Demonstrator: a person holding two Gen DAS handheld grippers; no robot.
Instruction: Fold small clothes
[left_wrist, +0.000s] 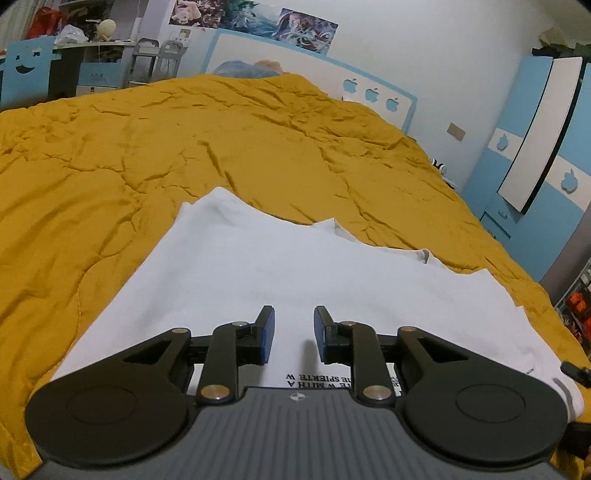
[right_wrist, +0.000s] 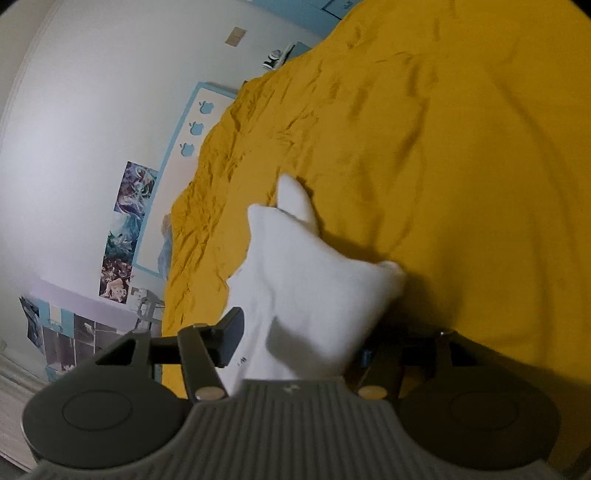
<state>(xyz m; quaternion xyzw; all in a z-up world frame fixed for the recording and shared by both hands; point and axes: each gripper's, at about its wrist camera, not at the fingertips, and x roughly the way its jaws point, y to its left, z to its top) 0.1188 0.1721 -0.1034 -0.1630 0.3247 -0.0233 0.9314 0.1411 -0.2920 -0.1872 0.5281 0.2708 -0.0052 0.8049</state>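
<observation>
My left tongs (left_wrist: 294, 334) hover just above the white cotton T-shirt (left_wrist: 280, 273), their blue pads set narrowly apart with nothing between them. The shirt lies spread on the mustard-yellow quilted bedspread (left_wrist: 184, 147), its printed black lettering at the near edge. My right tongs (right_wrist: 299, 339) have a bunched fold of the same shirt (right_wrist: 306, 280) draped over them; its right finger is hidden, so I cannot tell their state.

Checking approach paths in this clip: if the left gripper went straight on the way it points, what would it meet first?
Most likely the white garment: the left gripper sits low over it, jaws apart and empty. Beyond lies the yellow quilt. Height above the cloth is unclear.
</observation>
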